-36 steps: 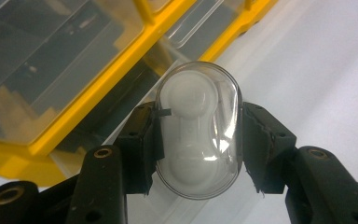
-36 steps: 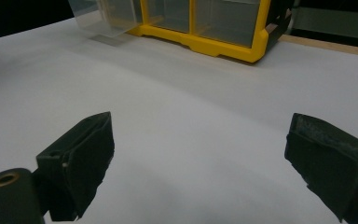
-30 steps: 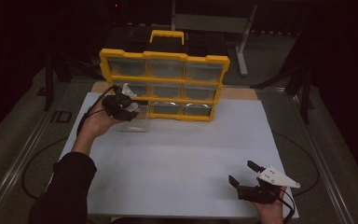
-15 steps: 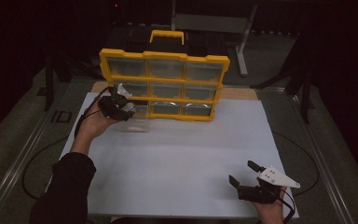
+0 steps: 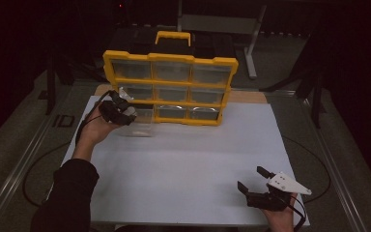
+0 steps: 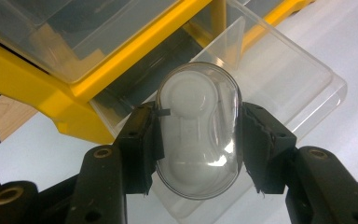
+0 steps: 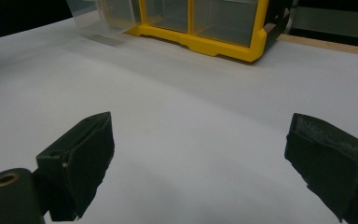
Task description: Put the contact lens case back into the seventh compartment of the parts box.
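My left gripper is shut on a clear oval plastic case with a white insert inside. It holds the case over a clear drawer pulled out of the yellow organizer. From above, the left gripper hangs at the organizer's lower left corner, with the pulled-out drawer resting on the white table sheet just below it. My right gripper rests near the front right edge, open, with nothing between its jaws.
The organizer stands upright at the back of the white sheet, with several clear drawers in a grid and a yellow handle on top. A dark case sits behind it. Black cables trail from both grippers.
My left gripper, with the case in it, has edged slightly to the left. The right gripper has stayed in place.
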`<state>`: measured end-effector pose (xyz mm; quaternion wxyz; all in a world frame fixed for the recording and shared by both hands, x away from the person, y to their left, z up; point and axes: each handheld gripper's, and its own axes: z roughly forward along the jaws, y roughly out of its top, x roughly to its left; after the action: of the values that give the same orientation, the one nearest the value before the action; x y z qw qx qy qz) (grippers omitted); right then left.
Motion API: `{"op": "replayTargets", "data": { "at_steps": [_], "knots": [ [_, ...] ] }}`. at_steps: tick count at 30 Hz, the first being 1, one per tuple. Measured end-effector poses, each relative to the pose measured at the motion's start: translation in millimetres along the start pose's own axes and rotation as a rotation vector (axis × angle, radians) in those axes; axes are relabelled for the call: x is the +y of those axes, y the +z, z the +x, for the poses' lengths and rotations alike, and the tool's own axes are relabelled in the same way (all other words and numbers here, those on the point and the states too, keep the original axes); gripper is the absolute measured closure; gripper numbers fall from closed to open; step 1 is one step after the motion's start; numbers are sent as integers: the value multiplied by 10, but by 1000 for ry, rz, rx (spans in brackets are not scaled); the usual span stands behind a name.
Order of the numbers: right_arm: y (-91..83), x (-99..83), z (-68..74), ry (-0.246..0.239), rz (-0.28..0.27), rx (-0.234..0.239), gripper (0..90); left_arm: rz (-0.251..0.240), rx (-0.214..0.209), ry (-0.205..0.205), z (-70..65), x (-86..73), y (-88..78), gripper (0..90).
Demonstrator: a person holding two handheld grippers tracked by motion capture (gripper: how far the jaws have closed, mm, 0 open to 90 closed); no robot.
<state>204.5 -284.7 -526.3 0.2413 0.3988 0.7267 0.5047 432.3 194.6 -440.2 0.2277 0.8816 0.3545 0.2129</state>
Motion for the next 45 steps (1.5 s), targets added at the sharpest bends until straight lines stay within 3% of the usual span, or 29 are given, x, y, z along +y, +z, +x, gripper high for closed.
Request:
{"op": "replayTargets", "data": {
  "at_steps": [16, 25, 34, 39, 45],
  "knots": [
    [-1, 0, 0, 0, 0, -1, 78, 20, 7, -14, -5, -8, 46, 489],
    [-1, 0, 2, -1, 1, -2, 78, 22, 43, -47, 12, -13, 11, 166],
    [1, -1, 4, -3, 2, -1, 78, 30, 40, -74, 14, -11, 7, 45],
    [1, -1, 2, -1, 1, -1, 78, 30, 5, -60, 4, -19, -14, 2],
    [1, -1, 5, -2, 1, -1, 78, 19, 1, -36, -42, -32, -53, 1]
  ]
}}
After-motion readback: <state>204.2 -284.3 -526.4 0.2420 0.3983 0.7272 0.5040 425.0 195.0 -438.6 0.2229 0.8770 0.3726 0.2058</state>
